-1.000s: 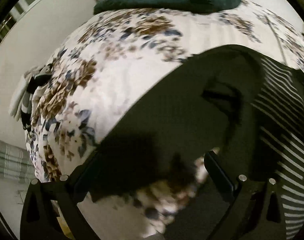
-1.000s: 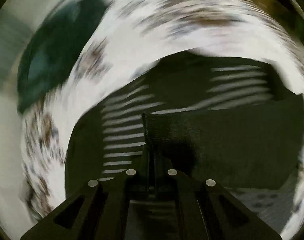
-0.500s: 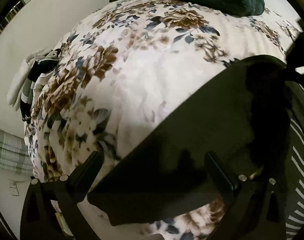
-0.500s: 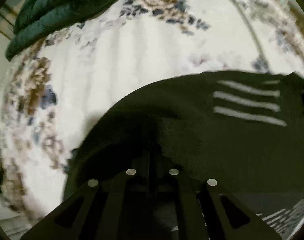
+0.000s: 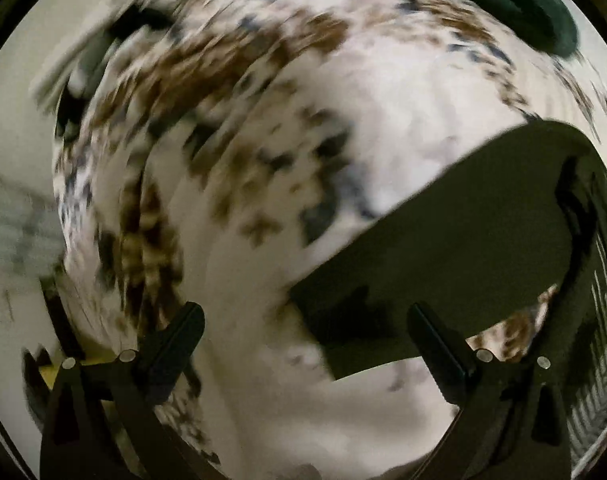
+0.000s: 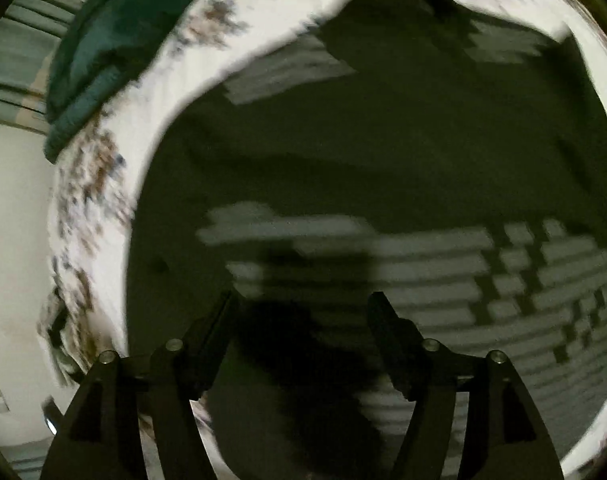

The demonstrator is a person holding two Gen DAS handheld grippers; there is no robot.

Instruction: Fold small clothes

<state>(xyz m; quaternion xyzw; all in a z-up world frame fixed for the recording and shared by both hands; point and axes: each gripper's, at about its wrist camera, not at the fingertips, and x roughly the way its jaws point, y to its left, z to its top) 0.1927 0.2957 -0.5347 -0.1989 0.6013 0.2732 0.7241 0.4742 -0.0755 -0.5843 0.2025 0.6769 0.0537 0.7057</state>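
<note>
Since a moment ago the dark striped garment (image 6: 383, 168) has been let go and lies folded on the floral bedspread (image 5: 383, 120). The right claw (image 6: 303, 320), earlier pinching its edge, is opening above it, nothing between the jaws. The left claw (image 5: 303, 344) is spread, empty. Best to press the fold flat before regripping.

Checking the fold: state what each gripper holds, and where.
Nothing. Left gripper open above floral bedspread; right gripper opening, clear of dark striped garment.
</note>
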